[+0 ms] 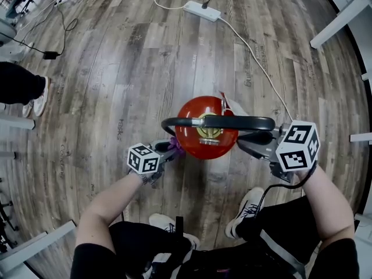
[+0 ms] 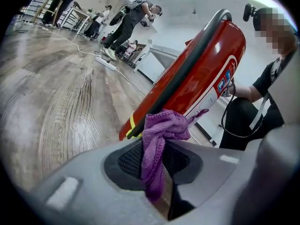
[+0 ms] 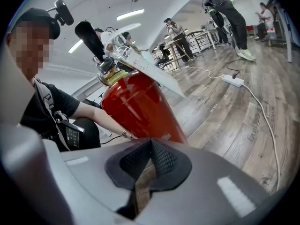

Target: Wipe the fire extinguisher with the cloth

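Head view: one red fire extinguisher (image 1: 204,133) stands on the wooden floor between two claws, the left claw (image 1: 172,149) at its left flank and the right claw (image 1: 245,145) at its right, probably so one side steadies while the other rubs. Left gripper view: this claw is clamped on the single purple cloth (image 2: 161,137), whose bunched end lies against the lower body. Right gripper view: this claw is closed on nothing, its tips just beside the cylinder.

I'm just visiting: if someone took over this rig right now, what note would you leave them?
Left tongs: shut on the purple cloth, at the lower left side of the fire extinguisher.
Right tongs: shut, empty, beside the extinguisher.
Extinguisher stands upright on the wooden floor.
Done: cloth gripped, at the body.
Left: the wiping; how much is already wiped doesn't show.
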### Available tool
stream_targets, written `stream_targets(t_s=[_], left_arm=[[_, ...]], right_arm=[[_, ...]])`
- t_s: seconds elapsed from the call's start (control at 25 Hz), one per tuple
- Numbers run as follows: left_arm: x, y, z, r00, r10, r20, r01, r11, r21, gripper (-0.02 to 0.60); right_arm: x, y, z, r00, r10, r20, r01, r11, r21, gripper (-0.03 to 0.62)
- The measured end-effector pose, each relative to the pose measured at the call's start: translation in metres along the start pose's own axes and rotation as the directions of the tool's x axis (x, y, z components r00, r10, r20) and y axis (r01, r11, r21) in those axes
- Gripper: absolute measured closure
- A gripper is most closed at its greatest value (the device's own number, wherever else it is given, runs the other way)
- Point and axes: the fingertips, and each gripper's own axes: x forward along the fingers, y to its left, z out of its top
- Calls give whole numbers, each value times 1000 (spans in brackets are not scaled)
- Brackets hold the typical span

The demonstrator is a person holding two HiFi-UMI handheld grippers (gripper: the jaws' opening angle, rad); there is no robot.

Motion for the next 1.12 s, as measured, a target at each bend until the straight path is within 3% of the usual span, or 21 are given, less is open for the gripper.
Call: stream_targets(t_s=[0.2, 0.32, 0.44, 0.52, 0.64, 0.8, 0.92, 1.0, 1.12], left_arm=[[-11, -13, 8, 1000, -26, 3, 26, 999, -35, 491], [-31, -38, 36, 991, -96, 93, 103, 992, -73, 491], [-58, -69, 79, 967, -155, 203, 172, 983, -67, 491], [-78, -93, 112, 942, -195, 274, 217, 975, -51, 491], [-112, -131, 162, 887, -261, 381, 280, 960, 5, 491], [-151, -182, 208, 828, -335, 450, 319, 941, 114, 489], [-175, -218, 231, 757, -406, 512, 374, 912, 170, 489], [-185, -236, 242, 718, -429, 548, 397, 899, 184, 489], [-188, -257, 253, 711, -425, 561, 391, 901, 187, 489]], right_arm=[[-3, 0, 4, 1000, -6, 9, 6, 1000, 0, 589], [-5, 3, 2, 1000, -1, 5, 1, 1000, -4, 589], [-9, 5, 3, 1000, 9, 9, -9, 1000, -15, 589], [-12, 9, 6, 1000, 19, 20, -18, 1000, -17, 589], [-14, 20, 15, 998, 44, 39, -43, 998, -35, 589], [-15, 49, 17, 990, 138, 27, -136, 988, -76, 588], [-13, 86, 13, 968, 250, -19, -250, 955, -158, 565], [-13, 109, 24, 954, 299, 17, -290, 937, -197, 553], [-25, 141, 65, 907, 375, 192, -341, 921, -187, 538]])
